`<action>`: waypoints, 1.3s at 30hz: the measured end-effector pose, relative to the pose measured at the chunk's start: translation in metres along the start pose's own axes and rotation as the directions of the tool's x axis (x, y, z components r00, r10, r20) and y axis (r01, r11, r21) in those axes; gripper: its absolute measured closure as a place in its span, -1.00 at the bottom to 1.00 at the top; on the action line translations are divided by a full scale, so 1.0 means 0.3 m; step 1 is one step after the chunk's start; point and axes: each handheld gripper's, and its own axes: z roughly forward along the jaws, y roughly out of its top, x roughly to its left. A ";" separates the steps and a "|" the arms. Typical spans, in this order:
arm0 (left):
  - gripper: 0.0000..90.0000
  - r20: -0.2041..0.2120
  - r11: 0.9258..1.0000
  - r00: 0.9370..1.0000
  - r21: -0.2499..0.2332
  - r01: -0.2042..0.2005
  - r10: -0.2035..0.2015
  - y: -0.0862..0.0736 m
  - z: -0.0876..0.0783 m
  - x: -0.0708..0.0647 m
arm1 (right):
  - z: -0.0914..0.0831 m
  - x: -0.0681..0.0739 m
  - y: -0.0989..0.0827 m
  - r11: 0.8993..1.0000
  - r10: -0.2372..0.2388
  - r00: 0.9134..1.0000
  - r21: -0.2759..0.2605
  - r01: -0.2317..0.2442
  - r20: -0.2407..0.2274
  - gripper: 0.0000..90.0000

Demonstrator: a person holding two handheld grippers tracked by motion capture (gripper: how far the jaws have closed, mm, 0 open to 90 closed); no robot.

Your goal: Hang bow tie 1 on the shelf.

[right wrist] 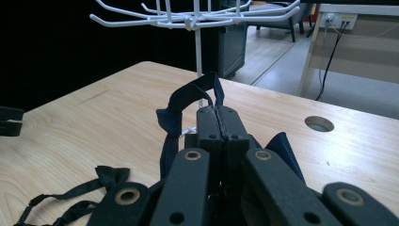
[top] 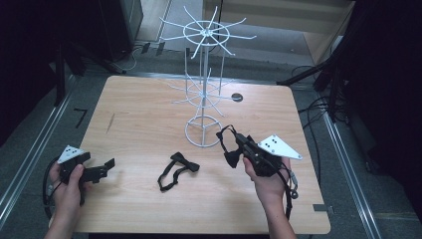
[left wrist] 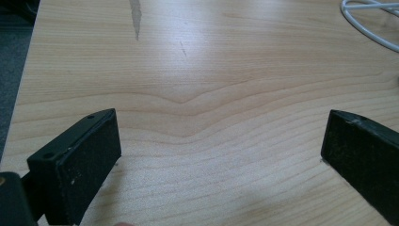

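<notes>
The right tool (top: 230,144) is clamped on a dark bow tie's (right wrist: 175,117) strap, lifting it beside the white hook rack (top: 203,74) for hanging, while the left tool (top: 102,171) waits wide open, well left of that rack.

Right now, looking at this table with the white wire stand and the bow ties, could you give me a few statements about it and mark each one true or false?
1. The right gripper is shut on a dark blue bow tie. True.
2. The left gripper holds a bow tie too. False: its jaws stand wide apart over bare table.
3. A black bow tie lies flat on the table between the two hands. True.
4. Bow ties already hang on the white wire stand. False: its hooks are bare.
5. The stand lies tipped over. False: it stands upright.
</notes>
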 end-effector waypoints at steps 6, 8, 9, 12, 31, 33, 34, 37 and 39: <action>-1.00 0.004 1.000 1.000 0.002 0.004 -0.004 -0.001 -0.001 0.002 | 0.003 0.004 0.012 1.000 0.002 1.000 -0.006 -0.002 -0.007 1.00; -1.00 0.004 1.000 1.000 0.006 0.008 -0.008 0.000 0.000 0.003 | 0.001 0.004 0.014 1.000 0.011 1.000 -0.009 -0.011 -0.009 1.00; -1.00 0.006 1.000 1.000 0.006 0.009 -0.009 0.000 0.000 0.004 | 0.000 0.003 0.016 1.000 0.015 1.000 -0.012 -0.015 -0.009 1.00; -1.00 0.011 1.000 1.000 0.003 0.017 -0.017 0.003 0.005 0.005 | -0.003 0.001 0.023 1.000 0.017 1.000 -0.012 -0.018 -0.014 1.00; -1.00 0.008 1.000 1.000 0.005 0.008 -0.008 0.003 0.004 0.003 | -0.010 0.027 0.043 1.000 0.013 0.999 -0.020 -0.014 -0.032 1.00; -1.00 0.006 1.000 1.000 0.005 0.007 -0.007 0.003 0.004 0.003 | -0.013 0.034 0.050 1.000 0.013 0.999 -0.027 -0.014 -0.036 1.00; -1.00 0.008 1.000 1.000 0.005 0.009 -0.009 0.002 0.004 0.003 | -0.015 0.036 0.055 0.999 0.014 0.999 -0.030 -0.015 -0.038 1.00; -1.00 0.009 1.000 1.000 0.002 0.013 -0.013 0.002 0.004 0.004 | -0.022 0.039 0.068 0.999 0.013 0.999 -0.043 -0.015 -0.042 1.00; -1.00 0.010 1.000 1.000 0.001 0.017 -0.017 0.002 0.004 0.005 | -0.026 0.036 0.076 0.999 0.009 0.999 -0.050 -0.011 -0.041 1.00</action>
